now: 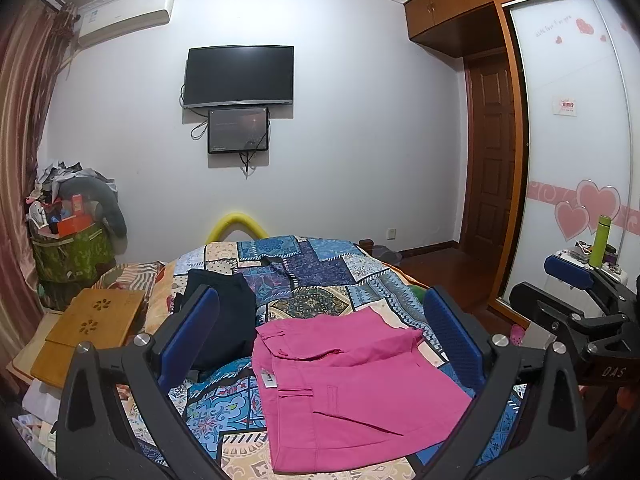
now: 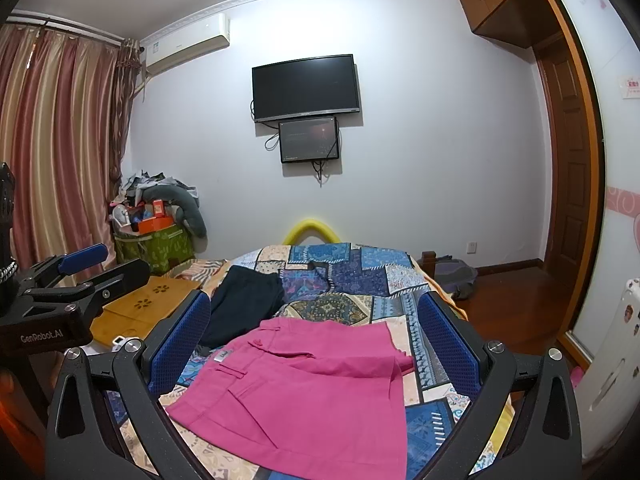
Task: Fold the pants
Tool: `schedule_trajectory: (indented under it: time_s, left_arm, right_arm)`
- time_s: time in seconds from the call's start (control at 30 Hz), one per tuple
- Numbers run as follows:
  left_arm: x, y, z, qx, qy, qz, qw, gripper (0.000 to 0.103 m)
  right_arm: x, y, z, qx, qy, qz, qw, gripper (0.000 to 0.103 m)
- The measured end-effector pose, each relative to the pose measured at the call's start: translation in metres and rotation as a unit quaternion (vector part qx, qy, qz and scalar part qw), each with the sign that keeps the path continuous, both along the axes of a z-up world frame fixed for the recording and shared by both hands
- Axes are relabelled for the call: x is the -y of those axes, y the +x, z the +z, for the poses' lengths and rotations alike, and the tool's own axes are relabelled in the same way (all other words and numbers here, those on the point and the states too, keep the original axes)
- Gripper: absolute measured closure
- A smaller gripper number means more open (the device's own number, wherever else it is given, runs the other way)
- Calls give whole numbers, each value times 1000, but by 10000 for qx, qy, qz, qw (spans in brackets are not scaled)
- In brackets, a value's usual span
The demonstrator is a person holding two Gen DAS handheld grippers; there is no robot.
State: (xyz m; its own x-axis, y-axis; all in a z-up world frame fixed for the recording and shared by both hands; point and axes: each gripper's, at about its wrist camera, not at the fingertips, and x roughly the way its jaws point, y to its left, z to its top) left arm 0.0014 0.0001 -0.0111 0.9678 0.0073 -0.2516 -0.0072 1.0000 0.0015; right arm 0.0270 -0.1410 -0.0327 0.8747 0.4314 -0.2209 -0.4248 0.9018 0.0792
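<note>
We held both tools above the bed [image 1: 320, 264]: left gripper [image 1: 320, 340] and right gripper [image 2: 316, 344] spread wide, grasping nothing. The pink pants [image 2: 304, 392] lay near us, apparently already folded compact. We judged another fold or setting aside beside the dark garment [image 2: 244, 304] came next.

We see the pink pants [image 1: 344, 392] as matt woven cloth with visible stitching. The bedspread [image 1: 320, 276] under them is printed patchwork cloth, smooth and dull. The dark garment [image 2: 244, 308] looks like soft matt fabric. On the left gripper [image 1: 320, 340] the pads [image 1: 452, 336] are blue textured rubber or plastic on matt black plastic arms with shiny metal screws. The folding table [image 1: 100, 320] is bare pale wood.
</note>
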Motion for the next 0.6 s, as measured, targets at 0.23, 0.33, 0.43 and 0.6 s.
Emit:
schedule_trajectory:
  time_s: [0.23,0.33,0.43,0.6]
  left_arm:
    - [-1,1,0,16,11,1,10000,0]
    - [-1,1,0,16,-1,-4,10000,0]
    - [-1,1,1,17,5,2,10000,0]
    - [-1,1,2,15,5,1,10000,0]
  right_arm:
    - [0,0,0,-7,-2,-10,10000,0]
    - [1,0,1,-6,-2,-10,10000,0]
    - [1,2,1,-21,4,-19,10000,0]
    - [2,2,2,-17,-1,-20,10000,0]
